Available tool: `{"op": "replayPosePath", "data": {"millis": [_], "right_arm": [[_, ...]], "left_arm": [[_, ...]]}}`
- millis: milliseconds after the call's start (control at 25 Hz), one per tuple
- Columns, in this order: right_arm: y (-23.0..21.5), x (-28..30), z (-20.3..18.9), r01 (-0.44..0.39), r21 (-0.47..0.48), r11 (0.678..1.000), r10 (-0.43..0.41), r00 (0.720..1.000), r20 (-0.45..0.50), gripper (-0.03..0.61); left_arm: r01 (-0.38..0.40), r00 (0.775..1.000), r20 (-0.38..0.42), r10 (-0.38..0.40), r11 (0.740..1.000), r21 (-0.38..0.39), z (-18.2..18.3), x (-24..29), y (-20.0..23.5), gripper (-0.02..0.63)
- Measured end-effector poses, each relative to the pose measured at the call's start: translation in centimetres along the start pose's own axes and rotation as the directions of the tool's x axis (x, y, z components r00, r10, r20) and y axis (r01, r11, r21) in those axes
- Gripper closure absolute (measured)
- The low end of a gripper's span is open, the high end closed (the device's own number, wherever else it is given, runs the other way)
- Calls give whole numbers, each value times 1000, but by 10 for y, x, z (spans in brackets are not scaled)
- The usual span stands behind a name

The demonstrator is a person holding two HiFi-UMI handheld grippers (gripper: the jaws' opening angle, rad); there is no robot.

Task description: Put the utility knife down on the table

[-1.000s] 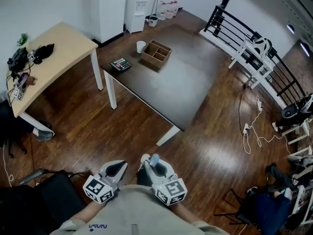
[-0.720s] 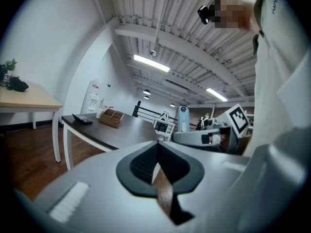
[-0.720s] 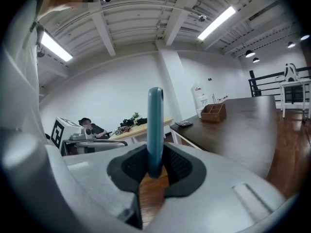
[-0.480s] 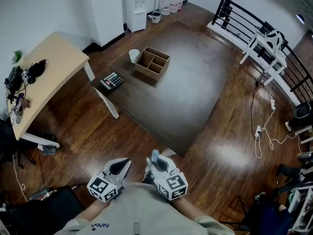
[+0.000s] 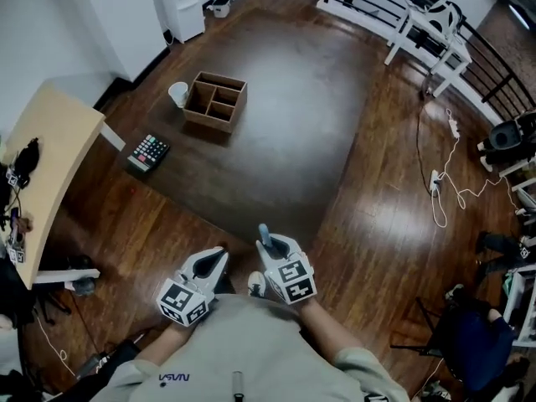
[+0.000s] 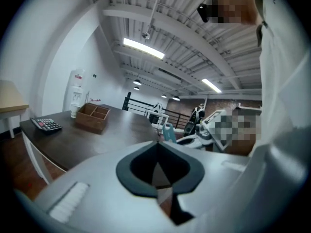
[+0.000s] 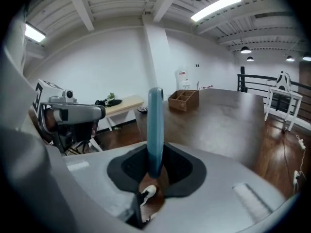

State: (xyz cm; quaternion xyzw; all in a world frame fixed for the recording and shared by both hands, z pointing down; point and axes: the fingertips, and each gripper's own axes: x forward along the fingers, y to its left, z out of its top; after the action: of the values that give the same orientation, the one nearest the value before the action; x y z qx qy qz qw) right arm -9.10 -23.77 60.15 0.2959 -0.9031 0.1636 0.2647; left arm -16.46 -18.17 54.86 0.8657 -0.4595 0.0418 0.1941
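Note:
My right gripper is shut on a blue utility knife, which stands upright out of its jaws; in the head view the utility knife pokes out toward the near edge of the dark table. My left gripper is shut with nothing between its jaws, held beside the right one close to my body. In the left gripper view the closed jaws show only floor through their gap, and the right gripper with the knife appears beyond them. Both grippers hover over the wooden floor, short of the table.
On the dark table stand a wooden divided box, a white cup and a calculator near its left edge. A light wooden table is at the left. A white rack, black railing and cables lie at the right.
The view has moved closer to the dark table, which now fills more of the picture. Both grippers stay shut near my body, the right one still holding the knife.

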Motion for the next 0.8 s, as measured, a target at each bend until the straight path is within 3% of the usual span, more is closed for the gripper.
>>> {"op": "replayPosePath", "data": {"millis": [160, 320, 480, 600, 800], "right_arm": [[-28, 29, -9, 75, -19, 997, -77, 993, -93, 511], [-62, 63, -21, 173, -44, 984, -178, 960, -216, 511], [-80, 91, -41, 215, -55, 975, -220, 910, -351, 509], [-78, 104, -52, 208, -13, 978, -193, 879, -436, 511], [-74, 110, -52, 197, -23, 980, -181, 844, -505, 509]], "left_arm": [[85, 995, -62, -84, 996, 26, -2, 37, 25, 612], [166, 975, -161, -154, 984, 65, -5, 75, 61, 612], [257, 939, -256, -230, 963, 77, -13, 100, 82, 612], [326, 905, -306, -294, 944, 57, -21, 111, 87, 612], [419, 853, -358, -379, 907, 36, -29, 127, 90, 612]]}}
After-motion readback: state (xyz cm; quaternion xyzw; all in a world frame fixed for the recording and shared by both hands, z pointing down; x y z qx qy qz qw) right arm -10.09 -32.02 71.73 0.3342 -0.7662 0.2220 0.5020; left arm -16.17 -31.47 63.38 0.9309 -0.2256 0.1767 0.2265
